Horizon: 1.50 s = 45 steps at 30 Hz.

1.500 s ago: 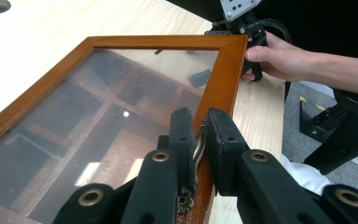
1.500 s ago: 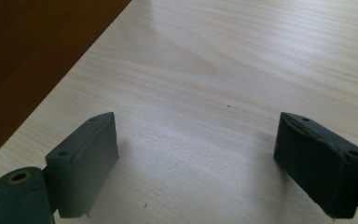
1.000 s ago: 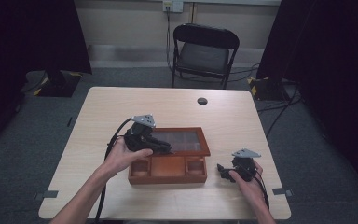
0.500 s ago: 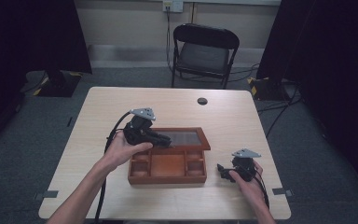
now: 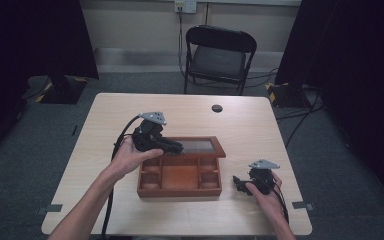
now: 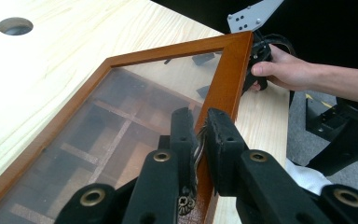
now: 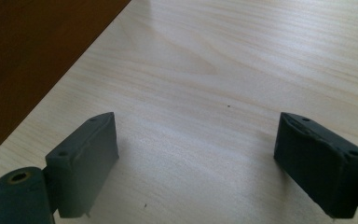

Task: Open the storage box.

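Observation:
A brown wooden box (image 5: 179,192) with several open compartments sits at the middle of the table. Its glass-paned lid (image 5: 202,146) is hinged at the far side and stands partly raised. My left gripper (image 5: 177,147) is shut on the lid's front frame edge (image 6: 223,88), near a small brass clasp (image 6: 185,202). Through the glass (image 6: 121,116) the compartments show. My right gripper (image 5: 237,182) rests on the table just right of the box, jaws wide open (image 7: 196,135) with only bare tabletop between them. The box's side (image 7: 37,56) lies to its left.
The light wooden table (image 5: 130,110) has a round cable hole (image 5: 217,108) near its far edge. A black folding chair (image 5: 219,55) stands beyond the table. Dark curtains flank the room on both sides.
My left gripper has lifted the lid's front edge up and back, swinging the lid off the box and exposing the compartments. The right gripper has stayed in place.

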Tool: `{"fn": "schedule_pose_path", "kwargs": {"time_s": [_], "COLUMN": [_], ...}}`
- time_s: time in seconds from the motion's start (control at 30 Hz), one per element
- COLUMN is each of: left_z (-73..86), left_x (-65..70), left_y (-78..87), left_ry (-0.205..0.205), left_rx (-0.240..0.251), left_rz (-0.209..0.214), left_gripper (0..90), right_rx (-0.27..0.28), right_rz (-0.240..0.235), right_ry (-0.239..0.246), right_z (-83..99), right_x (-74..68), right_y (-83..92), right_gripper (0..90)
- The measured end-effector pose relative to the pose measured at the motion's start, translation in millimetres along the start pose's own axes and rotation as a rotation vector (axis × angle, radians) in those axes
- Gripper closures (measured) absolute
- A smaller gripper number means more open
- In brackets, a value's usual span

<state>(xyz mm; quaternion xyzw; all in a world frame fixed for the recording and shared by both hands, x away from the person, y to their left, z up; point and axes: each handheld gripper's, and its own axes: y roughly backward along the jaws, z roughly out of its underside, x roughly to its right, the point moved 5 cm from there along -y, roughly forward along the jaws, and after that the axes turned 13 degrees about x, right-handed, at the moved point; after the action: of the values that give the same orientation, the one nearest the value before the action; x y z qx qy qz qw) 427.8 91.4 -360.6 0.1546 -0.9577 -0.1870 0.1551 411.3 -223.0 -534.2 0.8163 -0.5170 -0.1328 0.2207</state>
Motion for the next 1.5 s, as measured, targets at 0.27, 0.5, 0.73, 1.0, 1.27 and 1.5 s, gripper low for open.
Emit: {"fn": "schedule_pose_path", "kwargs": {"time_s": [0.27, 0.5, 0.73, 1.0, 1.27, 1.5], "left_z": [-6.2, -9.7, -12.6, -12.8, -12.6, -12.6], "left_x": [-4.2, -6.0, -6.6, -6.7, -6.7, -5.9], "left_y": [0.2, 1.4, 1.7, 1.6, 1.7, 1.7], "left_ry": [0.007, 0.009, 0.001, 0.002, 0.004, 0.006], "left_rx": [0.014, 0.024, 0.019, 0.024, 0.027, 0.027], "left_rz": [-0.001, -0.010, -0.019, -0.021, -0.022, -0.029], "left_gripper": [81.5, 81.6, 81.6, 81.6, 81.6, 81.6], "right_rx": [0.000, 0.000, 0.000, 0.000, 0.000, 0.000], "right_rz": [0.000, 0.000, 0.000, 0.000, 0.000, 0.000], "right_ry": [0.000, 0.000, 0.000, 0.000, 0.000, 0.000], "right_z": [0.0, 0.0, 0.0, 0.0, 0.0, 0.0], "right_x": [0.0, 0.0, 0.0, 0.0, 0.0, 0.0], "right_y": [0.0, 0.0, 0.0, 0.0, 0.0, 0.0], "right_gripper": [12.6, 12.6, 12.6, 12.6, 12.6, 12.6]}}
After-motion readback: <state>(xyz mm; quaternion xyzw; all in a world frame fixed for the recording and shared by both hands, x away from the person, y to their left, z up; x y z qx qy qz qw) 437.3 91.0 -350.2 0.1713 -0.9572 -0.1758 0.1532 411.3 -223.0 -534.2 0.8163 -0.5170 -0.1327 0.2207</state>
